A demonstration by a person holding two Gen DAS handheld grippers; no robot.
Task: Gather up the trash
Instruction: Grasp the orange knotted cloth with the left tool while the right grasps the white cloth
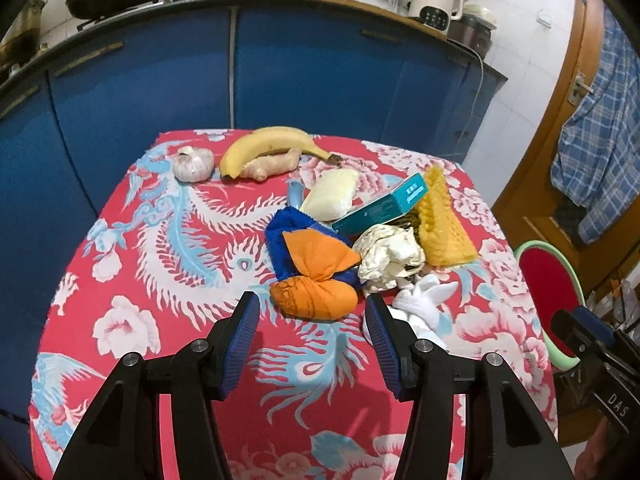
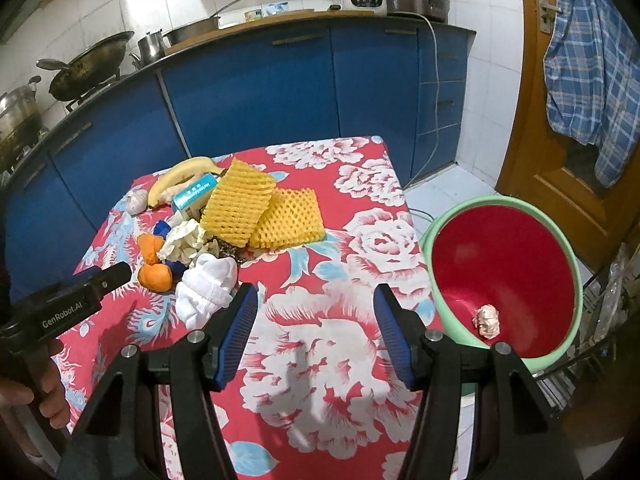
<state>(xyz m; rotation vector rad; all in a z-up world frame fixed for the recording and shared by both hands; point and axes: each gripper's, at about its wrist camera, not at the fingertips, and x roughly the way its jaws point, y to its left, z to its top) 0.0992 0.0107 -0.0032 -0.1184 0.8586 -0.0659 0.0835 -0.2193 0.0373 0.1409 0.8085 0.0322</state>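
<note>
On the counter (image 1: 160,240) draped in red floral cloth, the left claw (image 1: 310,312) hangs with jaws apart and empty, a crumpled orange cloth bundle (image 1: 316,292) just beyond its tips at twelve o'clock. The right claw (image 2: 316,304) also gapes empty over bare cloth. At its three o'clock, off the counter, the green-rimmed red basin (image 2: 500,256) holds one crumpled paper wad (image 2: 486,320).

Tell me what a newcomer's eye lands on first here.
The loud red floral tablecloth comes first, with a heap of clutter at its middle: yellow foam netting, an orange cloth bundle and crumpled paper. Next, the red basin beside the table, one paper wad inside.
</note>
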